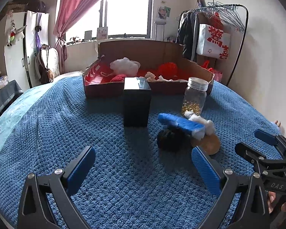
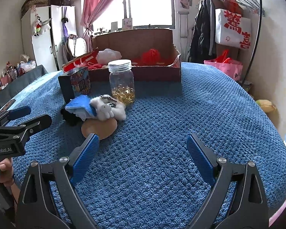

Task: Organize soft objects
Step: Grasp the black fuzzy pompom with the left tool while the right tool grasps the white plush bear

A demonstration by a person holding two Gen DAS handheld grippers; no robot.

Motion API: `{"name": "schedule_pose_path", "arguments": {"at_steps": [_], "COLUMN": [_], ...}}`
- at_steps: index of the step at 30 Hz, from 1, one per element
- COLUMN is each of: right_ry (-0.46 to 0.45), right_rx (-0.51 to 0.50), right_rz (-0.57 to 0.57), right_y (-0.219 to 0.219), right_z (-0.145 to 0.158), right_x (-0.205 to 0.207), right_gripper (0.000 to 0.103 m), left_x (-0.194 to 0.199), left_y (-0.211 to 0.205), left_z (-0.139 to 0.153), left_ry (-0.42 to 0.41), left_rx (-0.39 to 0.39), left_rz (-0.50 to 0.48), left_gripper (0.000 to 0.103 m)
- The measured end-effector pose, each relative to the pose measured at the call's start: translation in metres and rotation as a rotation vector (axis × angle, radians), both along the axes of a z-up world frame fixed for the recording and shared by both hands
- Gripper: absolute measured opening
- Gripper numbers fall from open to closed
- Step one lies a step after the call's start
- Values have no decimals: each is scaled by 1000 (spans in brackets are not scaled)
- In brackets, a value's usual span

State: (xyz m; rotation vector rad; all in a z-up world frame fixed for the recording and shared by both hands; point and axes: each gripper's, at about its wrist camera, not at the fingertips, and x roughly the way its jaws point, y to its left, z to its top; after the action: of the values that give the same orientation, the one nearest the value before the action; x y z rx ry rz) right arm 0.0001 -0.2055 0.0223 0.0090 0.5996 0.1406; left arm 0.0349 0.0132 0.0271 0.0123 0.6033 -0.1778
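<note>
- Left gripper (image 1: pixel 143 169) hovered over the blue blanket (image 1: pixel 114 190) on the bed, fingers (image 1: pixel 81 169) spread wide, nothing between them.
- Right gripper (image 2: pixel 143 158) likewise released and empty, low over the same blanket.
- Soft pile sat near the middle of the bed: blue plush piece (image 1: pixel 181 123), white fluffy toy (image 1: pixel 202 122), black fuzzy item (image 1: pixel 171 139) and a tan round piece (image 1: pixel 209 143), all touching.
- Pile lay just ahead of the left gripper's right finger; in the right wrist view it sat ahead-left, with the tan piece just beyond the left finger tip.
- Glass jar (image 1: pixel 195 95) with gold bits stood upright behind the pile; dark box (image 1: pixel 137 103) upright beside it.
- Cardboard tray (image 1: pixel 162 89) at the far end held a white puff (image 1: pixel 124 65) and red yarn (image 1: pixel 168 68).
- Right wrist view alone showed the dark box's colourful printed side (image 2: pixel 80 83) and a striped bit on the white toy.
- Each view caught the other gripper at its edge, with a hand (image 2: pixel 6 171) on the handle.
</note>
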Motion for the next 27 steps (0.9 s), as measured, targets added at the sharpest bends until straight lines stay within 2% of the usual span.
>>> {"name": "schedule_pose_path", "arguments": {"at_steps": [6, 12, 20, 22, 25, 27], "right_ry": [37, 132, 237, 250, 273, 290], "right_rx": [18, 104, 171, 169, 153, 163], "right_rz": [28, 92, 180, 207, 253, 280], "right_y": [0, -2, 3, 7, 16, 18], "right_z": [2, 5, 5, 6, 3, 1], "right_x": [9, 33, 76, 86, 99, 106], "right_gripper": [94, 94, 92, 86, 68, 41], "left_x": [10, 25, 54, 60, 68, 71], "left_y": [-5, -10, -14, -18, -25, -30], "left_z": [2, 1, 4, 3, -2, -6], "left_ry": [31, 95, 172, 190, 217, 236], "left_rx": [43, 77, 54, 54, 58, 47], "left_rz": [-27, -77, -182, -216, -269, -303], "left_gripper": [103, 102, 84, 77, 67, 54]}}
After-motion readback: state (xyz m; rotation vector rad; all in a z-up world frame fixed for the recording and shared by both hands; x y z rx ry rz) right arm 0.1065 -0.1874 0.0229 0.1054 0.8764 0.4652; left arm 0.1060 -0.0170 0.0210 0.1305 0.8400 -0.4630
